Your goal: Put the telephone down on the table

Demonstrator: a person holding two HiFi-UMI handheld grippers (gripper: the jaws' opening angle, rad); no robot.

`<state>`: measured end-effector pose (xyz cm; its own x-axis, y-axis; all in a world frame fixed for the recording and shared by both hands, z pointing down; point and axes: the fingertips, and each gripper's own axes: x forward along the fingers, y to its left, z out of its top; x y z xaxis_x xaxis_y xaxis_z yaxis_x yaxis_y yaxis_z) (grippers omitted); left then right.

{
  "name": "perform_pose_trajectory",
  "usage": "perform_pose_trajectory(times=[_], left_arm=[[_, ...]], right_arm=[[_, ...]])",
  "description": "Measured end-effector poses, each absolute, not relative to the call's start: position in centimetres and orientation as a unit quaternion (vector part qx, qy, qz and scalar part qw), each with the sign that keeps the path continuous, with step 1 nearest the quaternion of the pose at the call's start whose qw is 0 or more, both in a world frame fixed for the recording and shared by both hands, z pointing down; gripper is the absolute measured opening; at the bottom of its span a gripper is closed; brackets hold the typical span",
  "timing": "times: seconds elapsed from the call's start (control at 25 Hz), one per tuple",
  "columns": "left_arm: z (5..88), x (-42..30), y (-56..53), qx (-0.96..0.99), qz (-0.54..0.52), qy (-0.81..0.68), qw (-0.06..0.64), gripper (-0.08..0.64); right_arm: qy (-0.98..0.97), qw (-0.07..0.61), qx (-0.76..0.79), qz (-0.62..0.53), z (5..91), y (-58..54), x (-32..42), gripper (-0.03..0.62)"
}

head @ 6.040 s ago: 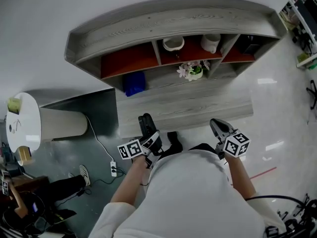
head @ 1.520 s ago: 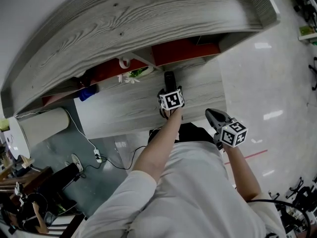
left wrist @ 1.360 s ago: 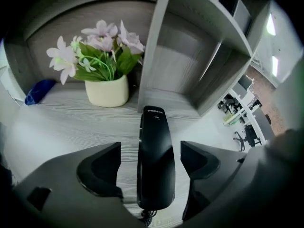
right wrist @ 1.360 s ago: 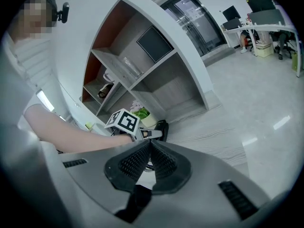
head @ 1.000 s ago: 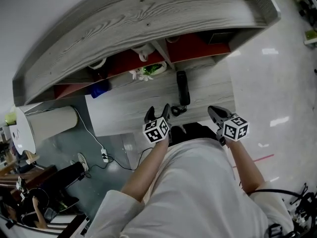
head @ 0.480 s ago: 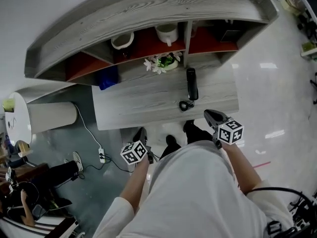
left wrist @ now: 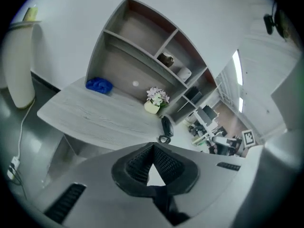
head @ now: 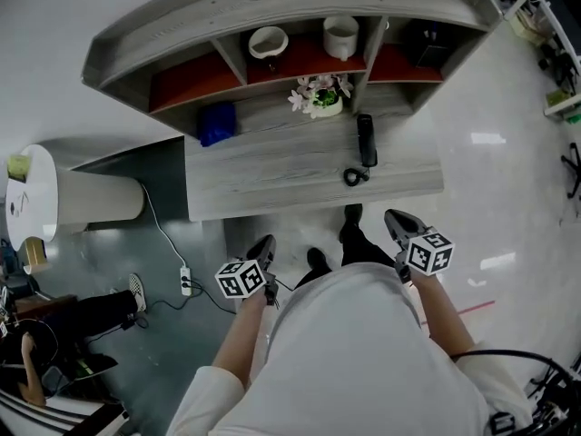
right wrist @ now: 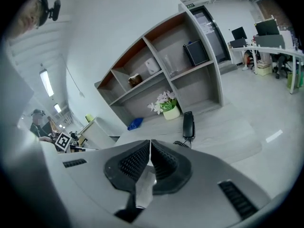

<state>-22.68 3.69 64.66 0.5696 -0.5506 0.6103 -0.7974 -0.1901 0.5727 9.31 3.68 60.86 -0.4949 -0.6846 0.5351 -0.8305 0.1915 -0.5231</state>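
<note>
The black telephone [head: 366, 140] lies flat on the grey wooden table [head: 272, 173], toward its right end, with its coiled cord [head: 352, 177] near the front edge. Nothing touches it. It also shows in the left gripper view as the telephone [left wrist: 166, 126] and in the right gripper view as the telephone [right wrist: 188, 125]. My left gripper [head: 265, 245] is held back off the table, near the person's body, jaws shut and empty. My right gripper [head: 396, 219] hangs in front of the table's right end, also shut with nothing in it.
A grey shelf unit [head: 290, 16] with red-backed compartments stands on the table's back, holding a bowl [head: 269, 42] and a white mug [head: 341, 35]. A flower pot [head: 320, 98] and a blue object [head: 218, 123] sit on the table. A white round stand [head: 36, 209] is at left.
The left gripper let go of the telephone on the table, drew back toward the body and shut. The person stepped back from the table. The right gripper barely moved.
</note>
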Motion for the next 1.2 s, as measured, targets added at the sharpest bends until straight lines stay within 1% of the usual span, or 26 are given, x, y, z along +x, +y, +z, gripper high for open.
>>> perform_pose_trajectory(times=[0.08,0.16,0.44,0.56,0.76,1.0,1.2], left_arm=[[64.2,-23.5,4.5,0.759,0.109,-0.431,0.475,0.009],[63.4,-24.0,5.3,0.768,0.105,-0.418,0.473,0.009],[60.6,-23.2,7.7,0.825,0.137,-0.373,0.401,0.009],[60.3,-22.4,8.7,0.831,0.15,-0.368,0.389,0.011],[59.5,-20.8,9.9,0.826,0.142,-0.375,0.396,0.011],[59.2,-18.1,10.4,0.819,0.119,-0.383,0.41,0.011],[59.0,-17.3,10.4,0.803,0.08,-0.393,0.441,0.011]], right_arm=[[-0.76,0.084,0.51,0.393,60.2,5.4,9.3,0.02],[-0.755,0.079,0.525,0.384,59.6,7.2,9.3,0.02],[-0.757,0.062,0.546,0.353,57.4,11.6,9.1,0.019],[-0.768,0.062,0.539,0.34,56.3,12.4,8.9,0.018],[-0.783,0.075,0.526,0.323,55.1,13.2,9.7,0.018],[-0.792,0.061,0.515,0.321,54.1,13.2,11.1,0.017],[-0.788,0.057,0.518,0.328,54.4,13.4,12.4,0.017]])
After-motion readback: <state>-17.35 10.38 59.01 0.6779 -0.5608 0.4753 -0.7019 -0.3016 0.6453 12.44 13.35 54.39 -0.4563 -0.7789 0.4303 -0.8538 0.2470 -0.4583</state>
